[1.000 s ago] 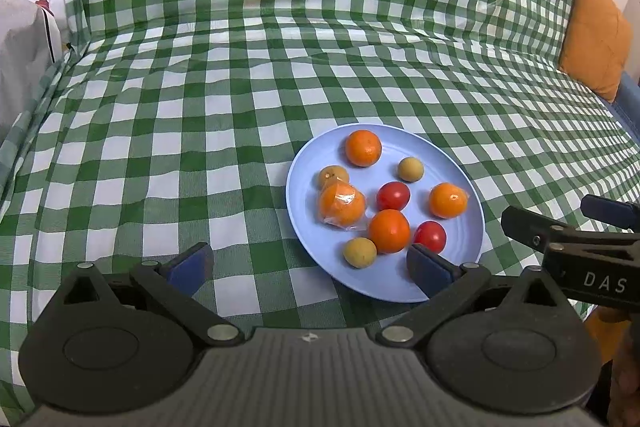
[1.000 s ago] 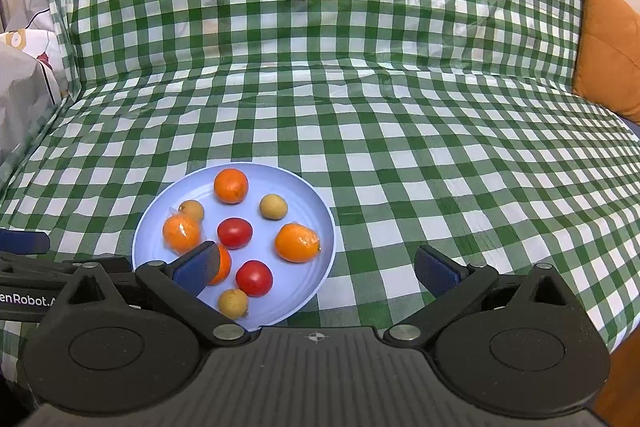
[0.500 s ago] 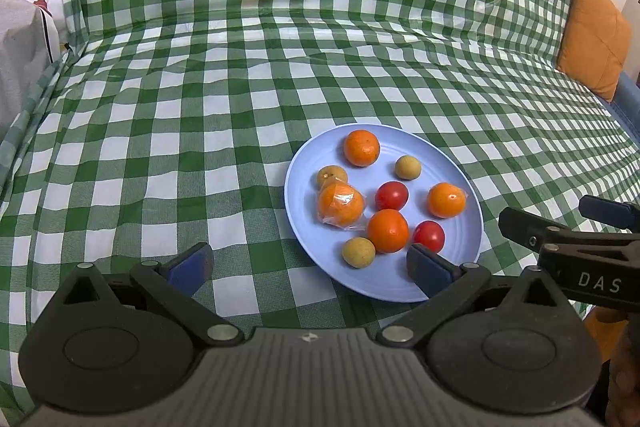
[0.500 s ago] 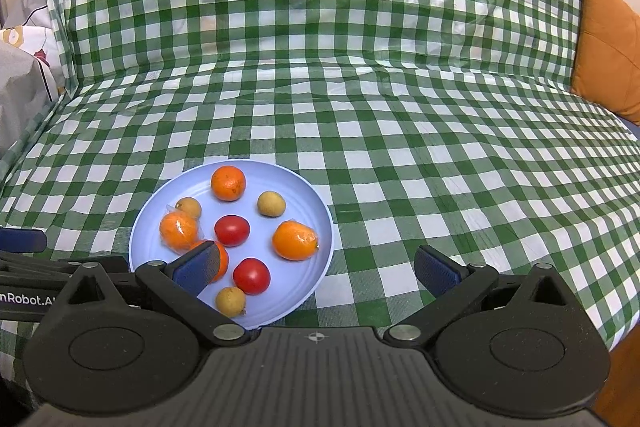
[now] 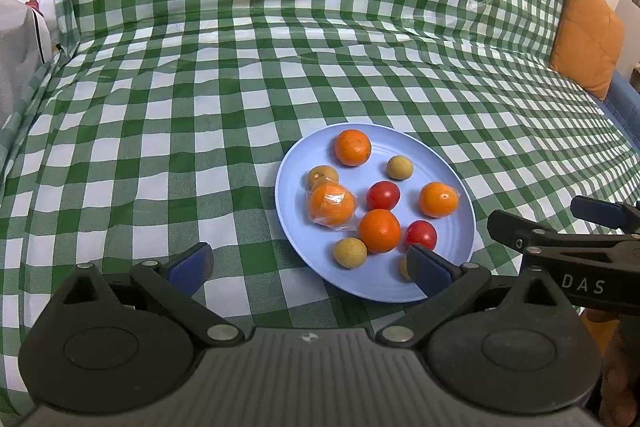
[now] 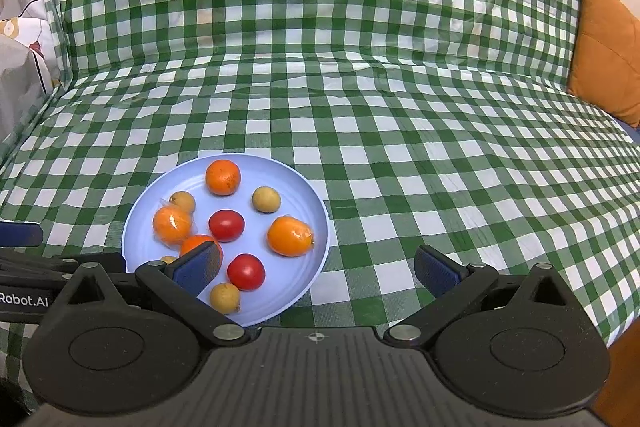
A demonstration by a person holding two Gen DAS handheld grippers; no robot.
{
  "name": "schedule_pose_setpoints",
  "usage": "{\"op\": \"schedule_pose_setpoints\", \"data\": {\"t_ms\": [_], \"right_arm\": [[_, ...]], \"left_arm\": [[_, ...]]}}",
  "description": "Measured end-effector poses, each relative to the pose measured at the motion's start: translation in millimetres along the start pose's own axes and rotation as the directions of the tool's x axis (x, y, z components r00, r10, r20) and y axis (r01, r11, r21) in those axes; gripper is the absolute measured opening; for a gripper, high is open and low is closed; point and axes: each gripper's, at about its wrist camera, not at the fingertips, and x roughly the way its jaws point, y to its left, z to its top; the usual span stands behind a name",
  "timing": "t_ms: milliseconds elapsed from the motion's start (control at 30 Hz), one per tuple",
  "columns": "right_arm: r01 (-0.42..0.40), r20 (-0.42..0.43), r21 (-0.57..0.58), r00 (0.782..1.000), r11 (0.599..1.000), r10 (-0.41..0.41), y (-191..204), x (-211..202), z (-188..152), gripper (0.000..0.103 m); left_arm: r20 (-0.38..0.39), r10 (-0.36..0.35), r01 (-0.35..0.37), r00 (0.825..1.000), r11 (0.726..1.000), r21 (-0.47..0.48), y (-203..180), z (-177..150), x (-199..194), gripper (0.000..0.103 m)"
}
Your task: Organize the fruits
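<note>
1. Left wrist view: left gripper (image 5: 308,265) low over the checked cloth (image 5: 160,131), jaws wide apart, nothing between them.
2. Its right finger overlaps the near rim of the blue plate (image 5: 460,195).
3. Plate holds oranges, 2 in plastic wrap (image 5: 332,205), red tomatoes (image 5: 383,195) & small tan fruits (image 5: 400,167).
4. Right wrist view: right gripper (image 6: 316,269) jaws apart, empty; plate (image 6: 304,187) to its left, left finger over the near-left fruits.
5. Orange cushion (image 6: 608,67) far right.

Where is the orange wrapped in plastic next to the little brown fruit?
On the blue plate, left side in the left wrist view: the wrapped orange touches the small brown fruit.
</note>
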Motion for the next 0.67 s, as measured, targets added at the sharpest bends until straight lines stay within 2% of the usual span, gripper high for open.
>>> {"op": "schedule_pose_setpoints", "data": {"t_ms": [667], "right_arm": [[-0.012,-0.004,-0.001,1.0,1.0,0.012,-3.2,2.2,0.8,0.102]], "left_arm": [[0.001,0.0,0.0,1.0,1.0,0.028,2.0,-0.3,4.0,0.103]]}}
